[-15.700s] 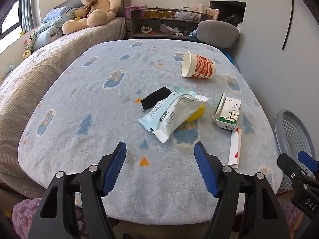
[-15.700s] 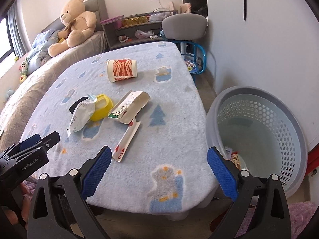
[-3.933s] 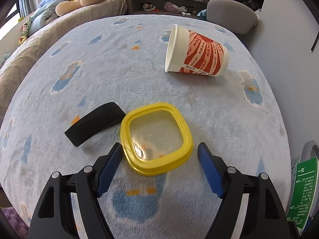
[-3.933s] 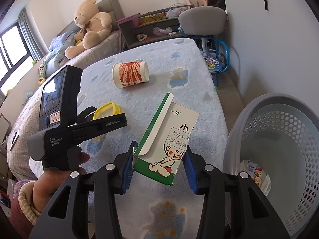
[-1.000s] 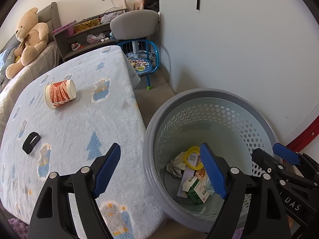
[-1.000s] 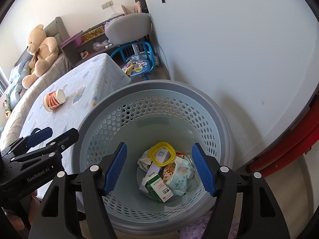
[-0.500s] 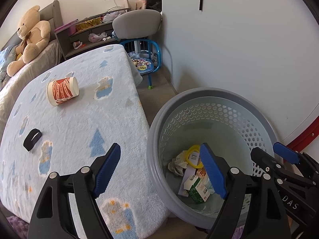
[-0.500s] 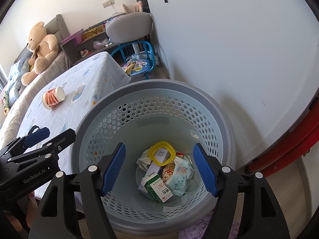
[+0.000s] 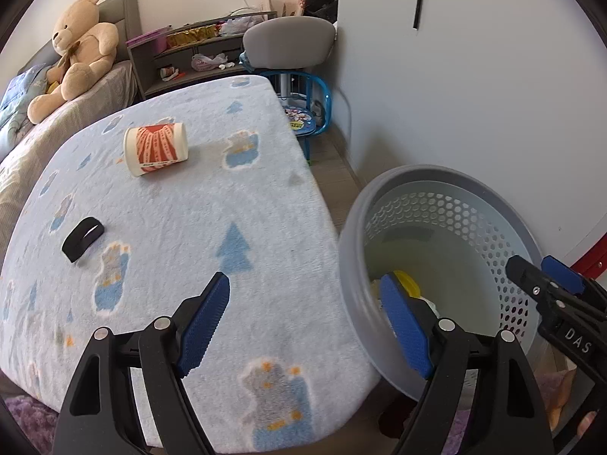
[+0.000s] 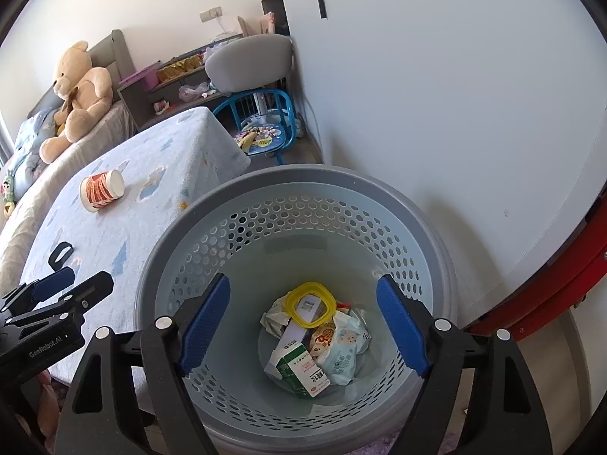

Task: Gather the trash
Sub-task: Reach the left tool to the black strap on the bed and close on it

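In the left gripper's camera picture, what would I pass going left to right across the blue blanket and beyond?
Black band → red-and-white paper cup → blue tree print → grey perforated basket → right gripper at the edge.

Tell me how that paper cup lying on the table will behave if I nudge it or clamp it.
The paper cup lies on its side, so a nudge would likely roll it, probably in a curve since it tapers. The fuzzy blanket may damp that. It looks thin-walled and empty, so it is probably light and could crush under a hard clamp from the open left gripper.
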`<move>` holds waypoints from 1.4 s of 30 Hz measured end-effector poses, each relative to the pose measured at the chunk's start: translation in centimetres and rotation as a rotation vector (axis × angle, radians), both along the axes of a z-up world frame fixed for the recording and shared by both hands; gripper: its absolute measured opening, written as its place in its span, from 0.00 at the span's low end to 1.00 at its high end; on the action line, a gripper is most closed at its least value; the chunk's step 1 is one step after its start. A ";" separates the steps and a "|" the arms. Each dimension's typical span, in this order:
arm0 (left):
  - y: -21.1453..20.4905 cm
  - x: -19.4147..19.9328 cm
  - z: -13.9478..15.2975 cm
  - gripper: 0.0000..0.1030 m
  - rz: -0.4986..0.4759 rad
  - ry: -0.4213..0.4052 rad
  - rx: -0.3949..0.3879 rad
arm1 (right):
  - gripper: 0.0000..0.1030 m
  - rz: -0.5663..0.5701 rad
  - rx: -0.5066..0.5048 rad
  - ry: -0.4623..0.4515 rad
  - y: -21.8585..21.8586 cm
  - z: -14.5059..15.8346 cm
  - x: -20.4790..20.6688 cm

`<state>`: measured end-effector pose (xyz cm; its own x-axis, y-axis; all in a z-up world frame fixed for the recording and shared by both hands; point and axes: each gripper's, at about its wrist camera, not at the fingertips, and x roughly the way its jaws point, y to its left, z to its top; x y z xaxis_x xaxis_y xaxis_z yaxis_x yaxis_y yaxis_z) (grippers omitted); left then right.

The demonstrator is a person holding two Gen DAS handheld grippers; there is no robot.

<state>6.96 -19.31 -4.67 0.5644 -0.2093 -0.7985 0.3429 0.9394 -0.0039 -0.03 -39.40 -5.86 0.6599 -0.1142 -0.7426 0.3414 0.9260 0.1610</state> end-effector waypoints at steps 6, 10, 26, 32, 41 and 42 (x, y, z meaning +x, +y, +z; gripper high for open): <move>5.2 1.4 -0.3 0.76 0.082 -0.021 0.008 | 0.76 0.021 -0.030 0.002 1.5 0.1 0.8; 9.6 2.8 -0.7 0.76 0.157 -0.044 0.038 | 0.76 0.046 -0.035 0.004 2.7 0.1 1.7; 22.8 10.2 -3.0 0.76 0.352 -0.012 0.054 | 0.77 0.081 0.049 0.022 5.0 -0.7 5.5; 22.4 12.7 -4.3 0.76 0.349 -0.016 0.072 | 0.77 0.089 0.036 0.044 5.6 -1.0 6.2; 22.1 14.5 -5.2 0.76 0.359 -0.015 0.072 | 0.77 0.094 0.049 0.040 5.5 -1.2 6.2; 22.1 14.6 -5.2 0.76 0.361 -0.014 0.070 | 0.77 0.096 0.048 0.040 5.5 -1.2 6.2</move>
<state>21.57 2.80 -9.89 0.6032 0.0602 -0.7953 -0.0114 0.9977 0.0669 6.13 -33.92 -7.10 0.6358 -0.0154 -0.7717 0.2584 0.9464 0.1940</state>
